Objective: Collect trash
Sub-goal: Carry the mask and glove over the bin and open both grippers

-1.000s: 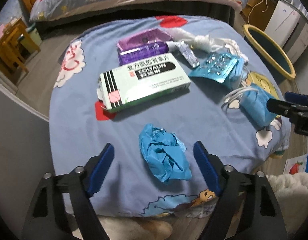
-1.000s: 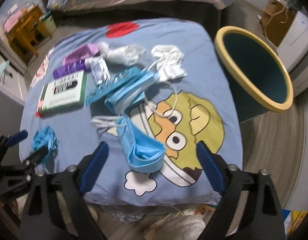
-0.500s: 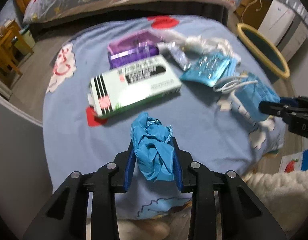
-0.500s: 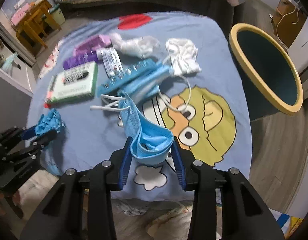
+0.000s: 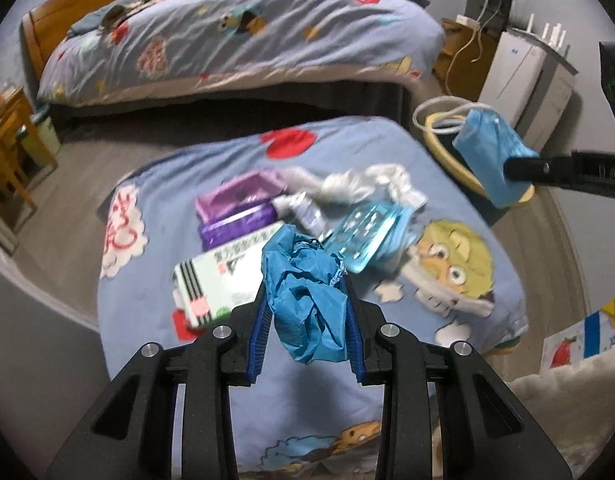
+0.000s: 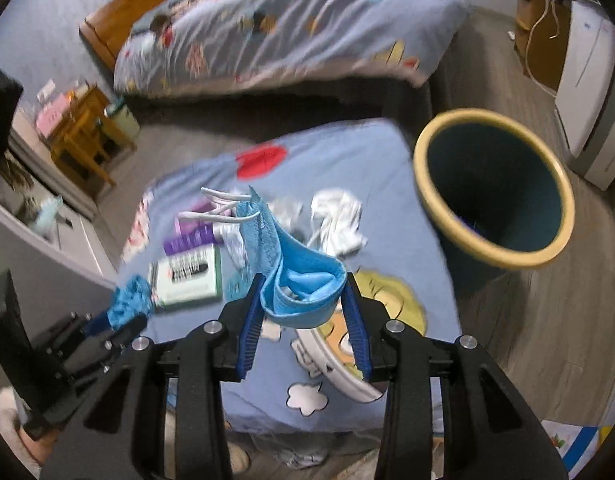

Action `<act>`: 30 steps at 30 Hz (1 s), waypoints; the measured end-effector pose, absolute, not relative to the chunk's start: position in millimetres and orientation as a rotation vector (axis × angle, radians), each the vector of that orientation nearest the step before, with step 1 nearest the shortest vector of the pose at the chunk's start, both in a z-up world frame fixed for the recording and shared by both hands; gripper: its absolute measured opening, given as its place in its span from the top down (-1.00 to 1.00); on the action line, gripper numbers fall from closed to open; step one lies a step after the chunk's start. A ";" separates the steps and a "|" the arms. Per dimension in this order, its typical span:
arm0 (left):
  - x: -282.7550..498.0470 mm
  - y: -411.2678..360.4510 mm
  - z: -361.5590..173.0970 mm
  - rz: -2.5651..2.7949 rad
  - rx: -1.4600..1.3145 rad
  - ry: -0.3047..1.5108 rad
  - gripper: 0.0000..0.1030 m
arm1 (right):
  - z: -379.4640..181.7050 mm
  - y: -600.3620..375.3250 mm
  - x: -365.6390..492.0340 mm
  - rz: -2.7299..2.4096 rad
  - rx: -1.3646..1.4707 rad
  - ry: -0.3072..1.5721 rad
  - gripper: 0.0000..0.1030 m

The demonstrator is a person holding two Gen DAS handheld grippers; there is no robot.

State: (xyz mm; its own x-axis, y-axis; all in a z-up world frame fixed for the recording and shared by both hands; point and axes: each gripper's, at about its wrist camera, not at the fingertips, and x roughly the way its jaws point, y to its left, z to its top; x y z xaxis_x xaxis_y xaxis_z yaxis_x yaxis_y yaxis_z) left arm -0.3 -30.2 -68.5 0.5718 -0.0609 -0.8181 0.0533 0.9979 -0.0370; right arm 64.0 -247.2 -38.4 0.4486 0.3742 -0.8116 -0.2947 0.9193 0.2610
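Note:
My left gripper is shut on a crumpled blue glove and holds it above the blue cartoon cloth. My right gripper is shut on a blue face mask with white ear loops, lifted off the cloth. The mask also shows in the left wrist view, near the bin. The teal trash bin with a yellow rim stands on the floor to the right of the cloth. The glove also shows in the right wrist view.
On the cloth lie a green-and-white medicine box, purple packets, a blue blister pack, a small tube and white crumpled tissue. A bed stands behind, white appliances at right.
Both grippers closed on their items, the left on the glove and the right on the mask, then lifted them off the cloth. The mask has moved toward the bin.

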 end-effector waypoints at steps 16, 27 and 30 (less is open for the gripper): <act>96.9 -86.8 3.5 -0.191 0.108 0.817 0.33 | -35.8 -350.0 142.4 0.267 0.247 1.001 0.27; 163.6 -147.0 -59.5 -0.319 0.067 0.915 0.33 | -80.2 -385.2 184.7 0.162 0.294 1.082 0.27; 172.0 -162.3 -71.5 -0.339 0.135 0.907 0.33 | -87.1 -393.2 194.5 0.138 0.302 1.095 0.27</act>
